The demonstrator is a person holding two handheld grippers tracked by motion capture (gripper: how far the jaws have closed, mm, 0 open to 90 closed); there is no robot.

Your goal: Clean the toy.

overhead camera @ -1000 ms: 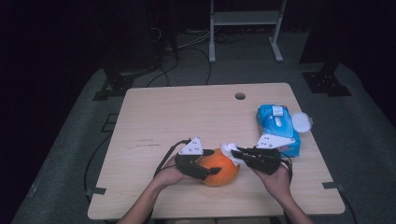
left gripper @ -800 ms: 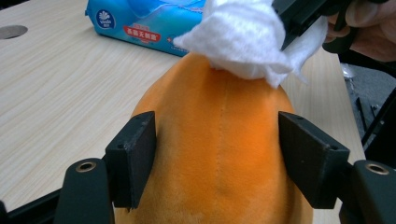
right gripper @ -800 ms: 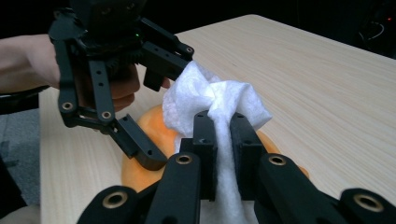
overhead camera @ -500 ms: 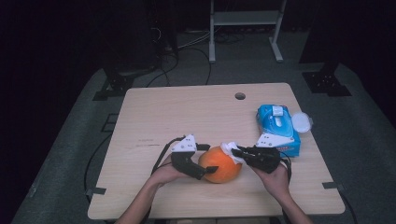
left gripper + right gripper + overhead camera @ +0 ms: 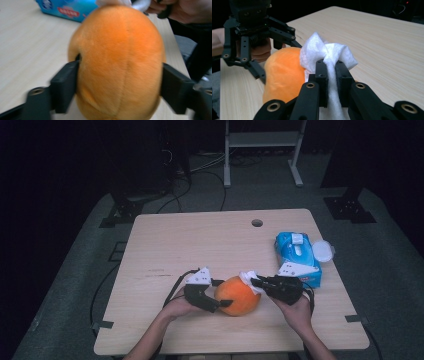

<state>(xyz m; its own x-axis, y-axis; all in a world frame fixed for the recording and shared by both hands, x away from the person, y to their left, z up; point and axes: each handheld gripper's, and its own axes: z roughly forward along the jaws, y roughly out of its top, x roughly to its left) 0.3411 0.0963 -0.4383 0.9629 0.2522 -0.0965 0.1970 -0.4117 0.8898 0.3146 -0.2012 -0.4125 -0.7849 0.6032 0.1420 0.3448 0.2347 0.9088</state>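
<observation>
Your left tongs [image 5: 220, 299], matte black with a white top plate, frame a bright orange plush ball [image 5: 239, 295] with a faint darker seam down its middle. Your right tongs [image 5: 329, 75], also black with brass-coloured rivets, carry a plain white wipe [image 5: 325, 53]. The surface [image 5: 200, 245] is pale blond wood with fine straight grain. On it lies a sky-blue packet of wipes [image 5: 296, 254] bearing a red label and a white lid.
</observation>
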